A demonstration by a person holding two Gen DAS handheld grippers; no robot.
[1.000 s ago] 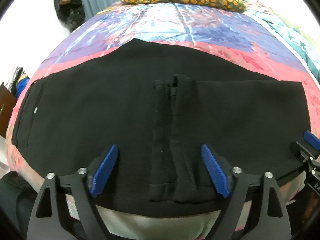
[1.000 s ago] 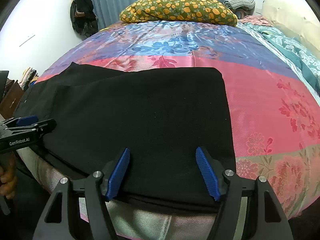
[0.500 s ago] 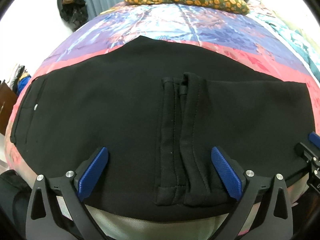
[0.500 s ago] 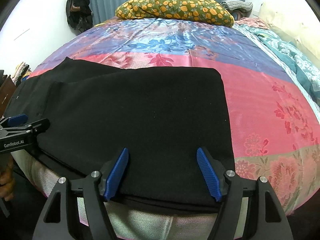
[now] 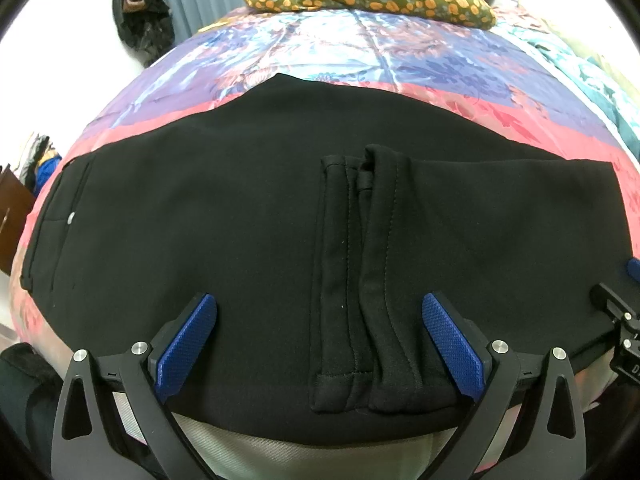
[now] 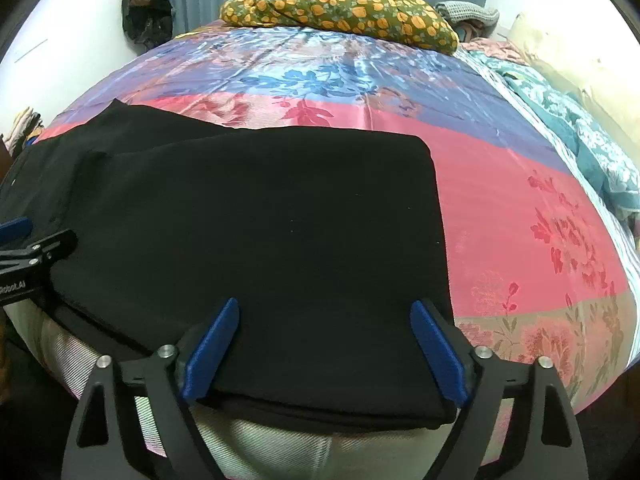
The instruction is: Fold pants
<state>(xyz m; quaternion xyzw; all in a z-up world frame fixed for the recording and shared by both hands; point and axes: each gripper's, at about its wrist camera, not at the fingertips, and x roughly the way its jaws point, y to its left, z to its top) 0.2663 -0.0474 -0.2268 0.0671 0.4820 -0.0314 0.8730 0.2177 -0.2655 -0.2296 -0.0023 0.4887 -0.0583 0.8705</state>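
Black pants (image 5: 208,216) lie flat across the near edge of the bed, folded over on themselves; the leg hems (image 5: 360,272) rest on top near the middle, the waistband at the far left. In the right wrist view the folded right end of the pants (image 6: 280,232) has a straight edge. My left gripper (image 5: 320,344) is open and empty, its blue pads either side of the hems, just above the cloth. My right gripper (image 6: 324,348) is open and empty over the near edge of the folded end. Each gripper shows at the edge of the other's view.
The bed has a shiny floral cover (image 6: 520,216) in pink, blue and purple. A mustard orange-spotted pillow (image 6: 340,12) lies at the far end. Teal bedding (image 6: 580,136) is bunched along the right. Dark bags (image 5: 140,12) hang on the wall at back left.
The left gripper's jaws have opened wider and it has drawn back slightly toward the bed's edge. The right gripper has shifted a little; the pants have not moved.
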